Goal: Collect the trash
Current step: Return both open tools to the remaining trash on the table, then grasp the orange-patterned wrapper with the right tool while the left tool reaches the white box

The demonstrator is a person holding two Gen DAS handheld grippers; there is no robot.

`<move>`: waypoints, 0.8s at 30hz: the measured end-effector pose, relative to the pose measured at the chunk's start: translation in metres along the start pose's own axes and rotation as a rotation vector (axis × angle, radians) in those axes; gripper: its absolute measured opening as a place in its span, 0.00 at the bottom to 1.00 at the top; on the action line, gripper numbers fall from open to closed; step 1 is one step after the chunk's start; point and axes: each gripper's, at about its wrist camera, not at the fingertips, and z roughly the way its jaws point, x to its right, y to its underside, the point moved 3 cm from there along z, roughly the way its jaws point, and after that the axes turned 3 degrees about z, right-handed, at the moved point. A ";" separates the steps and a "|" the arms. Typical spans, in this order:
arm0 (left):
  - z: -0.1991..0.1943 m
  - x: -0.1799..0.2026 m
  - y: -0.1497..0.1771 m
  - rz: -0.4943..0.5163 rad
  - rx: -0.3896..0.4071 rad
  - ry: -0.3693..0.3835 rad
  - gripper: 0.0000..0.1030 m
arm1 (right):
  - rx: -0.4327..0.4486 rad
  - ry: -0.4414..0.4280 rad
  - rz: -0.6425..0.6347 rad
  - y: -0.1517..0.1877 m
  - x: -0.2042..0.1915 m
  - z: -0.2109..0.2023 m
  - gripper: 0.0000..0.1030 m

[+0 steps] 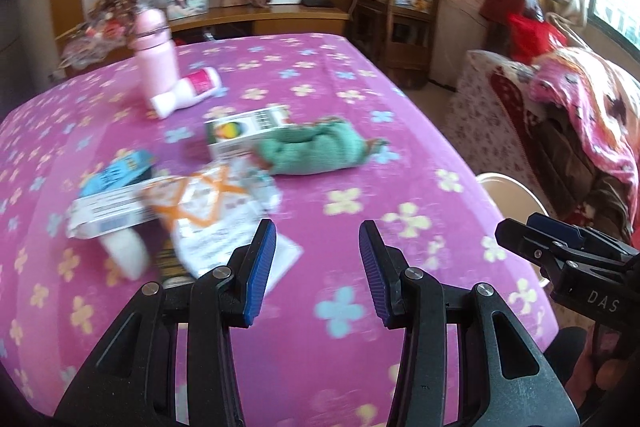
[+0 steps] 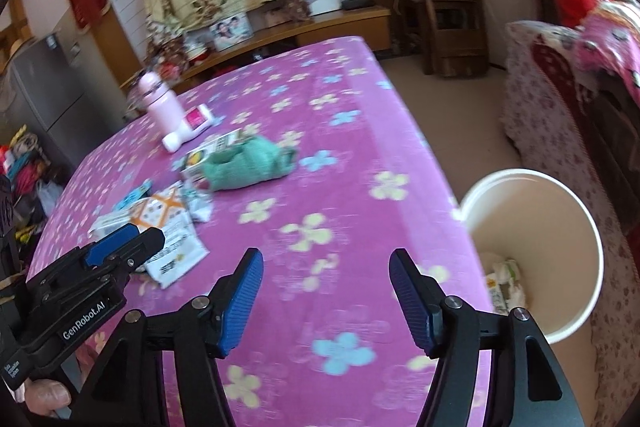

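Magenta cloth, pastel flowers

The tablecloth [image 2: 360,131] is magenta with cream and blue flowers; far left a pale pink bottle [image 2: 158,103], mid-table a green cloth [image 2: 248,163], right a cream bin [image 2: 536,219].

Purple flowered table [image 2: 360,163]; on it pink bottle [image 2: 158,103], green cloth [image 2: 248,163], wrappers [image 2: 168,223], perhaps boxes.

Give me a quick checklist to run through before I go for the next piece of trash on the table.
1. Left gripper empty, jaws apart: ok.
2. Right gripper empty, jaws apart: ok.
3. White bin beside the table edge, open, with room above the wrappers at its bottom: ok.
4. Orange and white wrapper lying in the open near the left gripper: ok.
5. Wrapper free of neighbours: not ok, it overlaps the white packet and other litter.
6. Whether the green cloth and pink bottle count as trash: cannot tell.
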 end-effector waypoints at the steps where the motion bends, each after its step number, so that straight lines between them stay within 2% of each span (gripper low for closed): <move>1: -0.001 -0.007 0.001 -0.009 -0.001 -0.007 0.40 | -0.005 -0.008 -0.010 0.000 -0.007 0.003 0.61; 7: -0.013 -0.059 0.005 -0.066 -0.009 -0.053 0.40 | -0.043 -0.055 -0.055 0.006 -0.042 0.019 0.62; 9: -0.016 -0.078 0.008 -0.084 -0.010 -0.062 0.41 | -0.063 -0.073 -0.070 0.008 -0.053 0.027 0.68; 11: -0.019 -0.096 0.011 -0.093 -0.013 -0.065 0.50 | -0.085 -0.097 -0.084 0.011 -0.066 0.036 0.69; 14: -0.024 -0.121 0.013 -0.100 -0.009 -0.051 0.61 | -0.116 -0.118 -0.120 0.012 -0.085 0.050 0.69; 16: -0.023 -0.134 0.013 -0.099 -0.018 -0.047 0.62 | -0.135 -0.142 -0.146 0.014 -0.097 0.059 0.69; 19: -0.019 -0.153 0.011 -0.095 -0.062 -0.019 0.62 | -0.171 -0.178 -0.192 0.015 -0.118 0.079 0.77; 24: -0.013 -0.173 0.008 -0.121 -0.099 0.074 0.63 | -0.208 -0.205 -0.290 0.013 -0.149 0.114 0.78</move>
